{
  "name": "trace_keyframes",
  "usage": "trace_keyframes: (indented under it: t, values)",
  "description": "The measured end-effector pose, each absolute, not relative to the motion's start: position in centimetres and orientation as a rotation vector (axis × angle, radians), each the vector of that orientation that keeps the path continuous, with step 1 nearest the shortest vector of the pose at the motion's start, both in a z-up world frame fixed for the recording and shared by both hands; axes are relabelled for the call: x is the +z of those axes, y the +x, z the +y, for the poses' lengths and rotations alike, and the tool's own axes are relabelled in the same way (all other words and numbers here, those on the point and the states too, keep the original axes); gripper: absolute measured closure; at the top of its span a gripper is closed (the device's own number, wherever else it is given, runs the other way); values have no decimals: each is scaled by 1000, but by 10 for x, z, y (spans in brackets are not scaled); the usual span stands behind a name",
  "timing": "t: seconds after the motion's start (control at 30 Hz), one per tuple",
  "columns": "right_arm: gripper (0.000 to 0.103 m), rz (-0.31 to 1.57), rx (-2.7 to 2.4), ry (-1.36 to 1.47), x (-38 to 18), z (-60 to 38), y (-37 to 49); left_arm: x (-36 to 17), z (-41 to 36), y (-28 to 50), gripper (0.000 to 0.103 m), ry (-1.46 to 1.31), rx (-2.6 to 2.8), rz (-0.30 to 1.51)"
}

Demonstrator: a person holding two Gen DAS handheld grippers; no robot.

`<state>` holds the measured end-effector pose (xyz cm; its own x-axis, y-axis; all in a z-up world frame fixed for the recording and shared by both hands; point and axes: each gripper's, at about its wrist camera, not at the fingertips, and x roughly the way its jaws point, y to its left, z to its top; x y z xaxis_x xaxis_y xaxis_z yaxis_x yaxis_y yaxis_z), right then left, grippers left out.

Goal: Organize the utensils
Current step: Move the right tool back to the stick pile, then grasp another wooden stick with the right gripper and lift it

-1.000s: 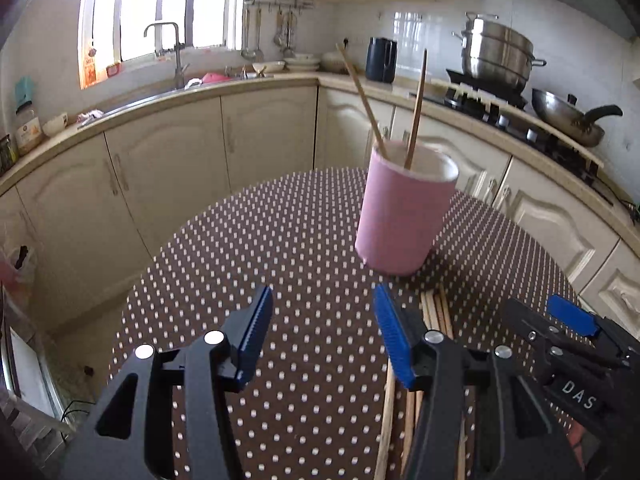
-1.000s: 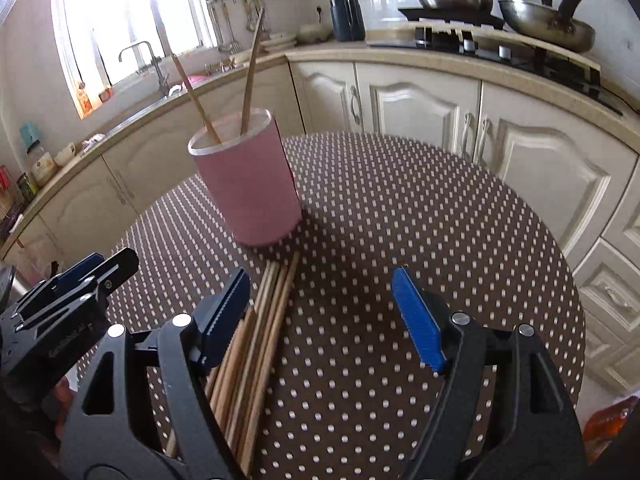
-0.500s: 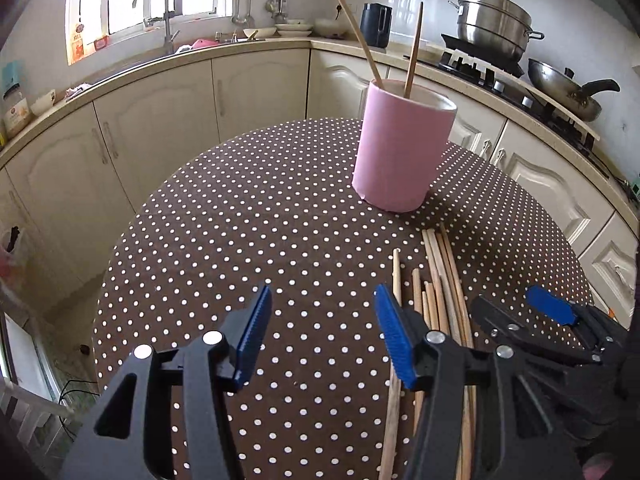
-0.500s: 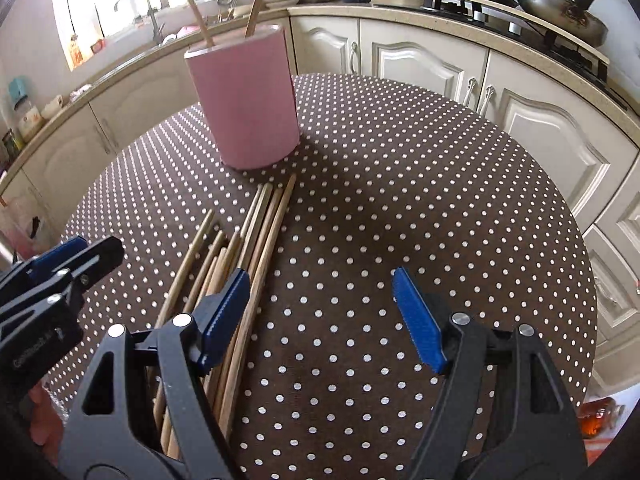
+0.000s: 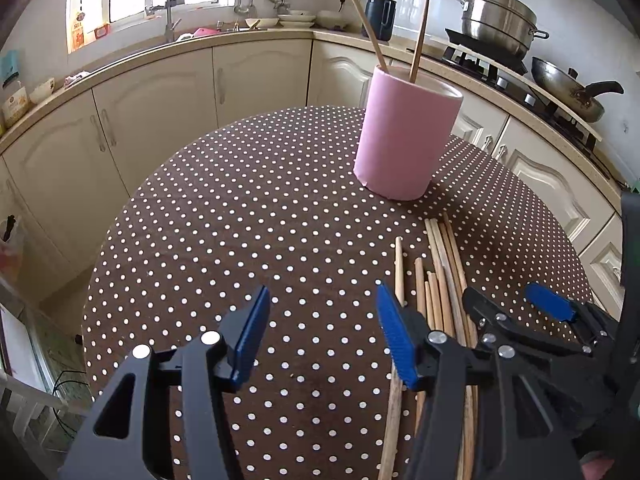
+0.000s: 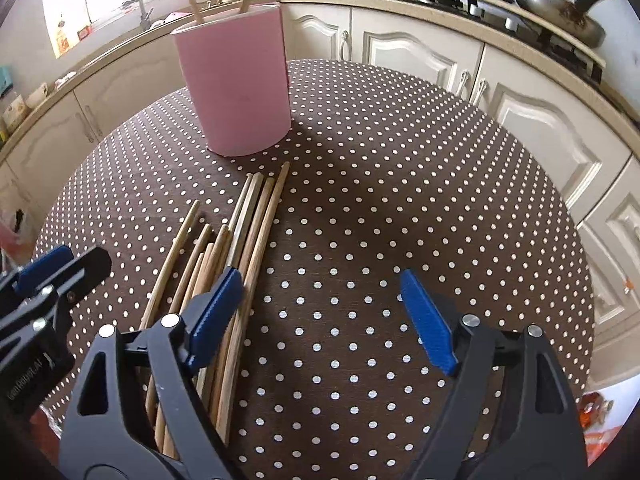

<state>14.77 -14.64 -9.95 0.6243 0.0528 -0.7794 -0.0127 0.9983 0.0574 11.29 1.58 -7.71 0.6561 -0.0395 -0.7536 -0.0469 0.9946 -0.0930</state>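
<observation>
**Chopsticks Lay Loose Beside the Pink Holder**

Where the cream cabinets (image 5: 160,120) curved around the kitchen, a round table (image 5: 248,216) in a brown dotted cloth filled both views. Toward its far side stood the pink holder (image 6: 236,80), upright, with two chopsticks (image 5: 418,36) leaning out of it. Just in front of the holder, a bundle of loose chopsticks (image 6: 248,224) lay flat on the cloth. The left gripper (image 5: 320,332) hung with its jaws apart over bare cloth, beside the bundle. The right gripper (image 6: 320,308) had jaws opening, nothing between them, its left pad over the bundle.
</observation>
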Motion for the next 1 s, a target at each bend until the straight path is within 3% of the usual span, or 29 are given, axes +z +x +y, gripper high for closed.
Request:
trace_keyframes:
  t: [0.37,0.43,0.47,0.5,0.53,0.73,1.0]
  values:
    - [25,899,14,-9,-102,-140,155,-83,12,116,48,-145,-44,877]
    - [44,883,50,-20,-100,-136,152,-83,9,117,48,-138,-47,878]
    - [69,872,77,-24,-99,-134,151,-84,7,117,48,-134,-50,879]
    - [86,870,93,-18,-98,-134,150,-84,6,118,48,-131,-50,881]
    - [92,870,119,5,-98,-137,151,-84,4,118,48,-127,-51,883]
    - [94,876,223,208,-103,-164,153,-87,-5,120,48,-96,-58,901]
    - [95,875,229,228,-103,-162,154,-92,-28,130,48,-22,-59,933]
